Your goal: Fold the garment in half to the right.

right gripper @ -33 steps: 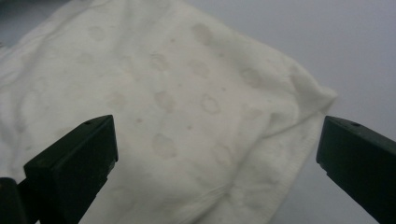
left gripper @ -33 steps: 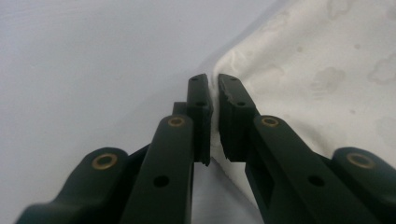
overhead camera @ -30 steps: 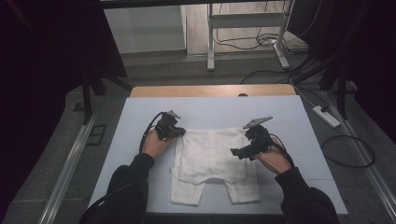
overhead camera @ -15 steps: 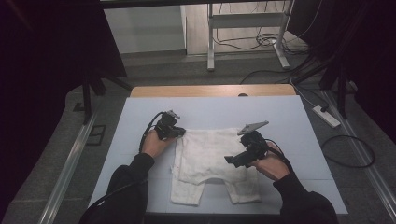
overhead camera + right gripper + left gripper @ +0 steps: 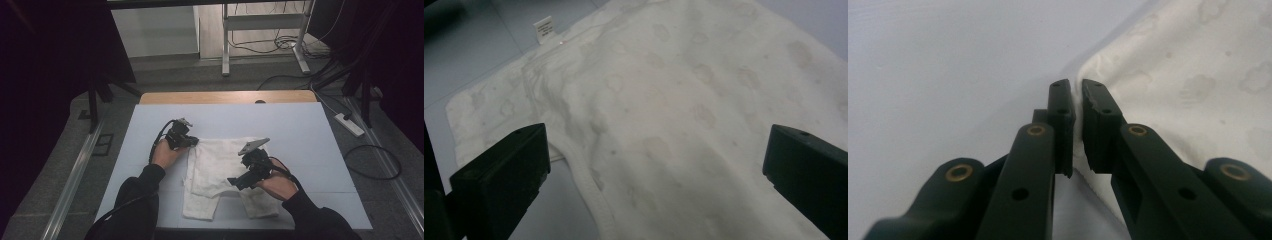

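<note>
The pale blue worktop carries a small white garment, a pair of baby trousers by the look of it, lying flat near the person's edge with the waist towards the far side and the two legs towards the person. It is faintly patterned, with a small tag sewn at one hem.

The left gripper sits at the garment's far-left corner; in the left gripper view its jaws stand nearly together with the fabric edge pinched between them. That hold looks thin (only the very hem is caught), so it is best kept steady and low to the worktop as an anchor rather than pulled.

The right gripper hovers over the middle of the cloth near the crotch, its jaws spread wide with nothing between them. The step in hand looks like taking a second hold for a fold. To do it well, it should drop onto a seam or hem edge, not the flat middle, and take a deep bite through both layers before lifting.
</note>
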`<action>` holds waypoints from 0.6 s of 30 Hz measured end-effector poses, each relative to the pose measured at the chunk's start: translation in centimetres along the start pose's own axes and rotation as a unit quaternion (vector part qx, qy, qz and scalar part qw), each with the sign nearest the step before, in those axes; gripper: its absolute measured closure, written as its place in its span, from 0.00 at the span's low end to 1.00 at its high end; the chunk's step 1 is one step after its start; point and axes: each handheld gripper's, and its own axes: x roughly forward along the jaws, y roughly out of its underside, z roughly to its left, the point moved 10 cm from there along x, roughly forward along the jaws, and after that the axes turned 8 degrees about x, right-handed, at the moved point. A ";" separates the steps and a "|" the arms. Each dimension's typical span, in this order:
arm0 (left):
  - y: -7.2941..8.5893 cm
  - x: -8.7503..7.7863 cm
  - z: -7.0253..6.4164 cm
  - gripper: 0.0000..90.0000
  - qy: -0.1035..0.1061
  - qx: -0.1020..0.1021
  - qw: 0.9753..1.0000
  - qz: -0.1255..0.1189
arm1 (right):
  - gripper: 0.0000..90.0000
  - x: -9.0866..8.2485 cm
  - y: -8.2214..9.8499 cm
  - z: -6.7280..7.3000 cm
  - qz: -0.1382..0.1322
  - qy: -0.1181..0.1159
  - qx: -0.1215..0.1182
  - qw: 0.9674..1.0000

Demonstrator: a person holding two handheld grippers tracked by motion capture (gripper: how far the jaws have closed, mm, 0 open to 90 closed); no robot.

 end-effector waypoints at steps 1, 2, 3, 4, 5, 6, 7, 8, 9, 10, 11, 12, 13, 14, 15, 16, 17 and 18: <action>0.0 0.0 0.0 0.92 0.000 0.001 1.000 0.001 | 0.00 0.2 0.0 0.3 0.001 -0.001 -0.004 1.000; 0.0 0.0 0.0 0.92 0.000 0.001 1.000 0.001 | 0.00 0.3 0.0 0.6 0.003 -0.002 -0.006 1.000; 0.0 0.0 0.0 0.92 0.001 0.001 1.000 0.001 | 0.00 0.5 0.0 1.0 0.004 -0.004 -0.009 1.000; 0.0 0.0 0.0 0.92 0.001 0.000 1.000 0.001 | 0.00 0.7 0.0 1.3 0.006 -0.006 -0.012 1.000; 0.0 0.0 0.0 0.92 0.000 0.000 1.000 0.001 | 0.00 0.8 0.0 1.6 0.008 -0.006 -0.016 1.000; 0.0 0.0 0.0 0.92 0.000 0.000 1.000 0.001 | 0.00 1.0 0.0 1.9 0.008 -0.005 -0.022 1.000; 0.0 0.0 0.0 0.92 0.000 -0.001 1.000 0.002 | 0.00 1.2 0.0 2.1 0.008 -0.004 -0.026 1.000; 0.0 0.0 0.0 0.92 0.000 0.000 1.000 0.002 | 0.00 1.4 0.0 2.4 0.009 -0.005 -0.029 1.000; 0.0 0.0 0.0 0.92 -0.001 -0.002 1.000 0.002 | 0.00 1.6 0.0 2.8 0.009 -0.008 -0.030 0.999; 0.0 0.0 0.0 0.92 -0.001 0.000 1.000 0.003 | 0.00 1.8 -0.1 3.2 0.010 -0.011 -0.031 0.999; 0.0 0.0 0.0 0.92 -0.001 -0.001 1.000 0.003 | 0.00 2.0 -0.1 3.5 0.010 -0.015 -0.034 0.999; 0.0 0.0 0.0 0.92 -0.001 -0.002 1.000 0.001 | 0.00 2.2 -0.2 3.8 0.009 -0.016 -0.035 0.999; 0.0 0.0 0.0 0.92 -0.001 -0.001 1.000 0.002 | 0.00 2.4 -0.2 4.1 0.010 -0.017 -0.038 0.999; 0.0 0.0 0.0 0.92 0.000 -0.001 1.000 0.002 | 0.00 2.6 -0.2 4.5 0.011 -0.021 -0.039 0.999; 0.0 0.0 0.0 0.92 0.000 -0.001 1.000 0.002 | 0.00 2.9 -0.2 4.9 0.012 -0.024 -0.039 0.999; 0.0 0.0 0.0 0.92 0.000 -0.002 1.000 0.002 | 0.00 3.1 -0.2 5.2 0.012 -0.027 -0.044 0.999; 0.0 0.0 0.0 0.92 0.000 -0.002 1.000 0.003 | 0.00 3.3 -0.3 5.5 0.012 -0.028 -0.044 0.999; 0.0 0.0 0.0 0.92 0.000 -0.002 1.000 0.003 | 0.00 3.5 -0.3 5.8 0.012 -0.030 -0.046 0.998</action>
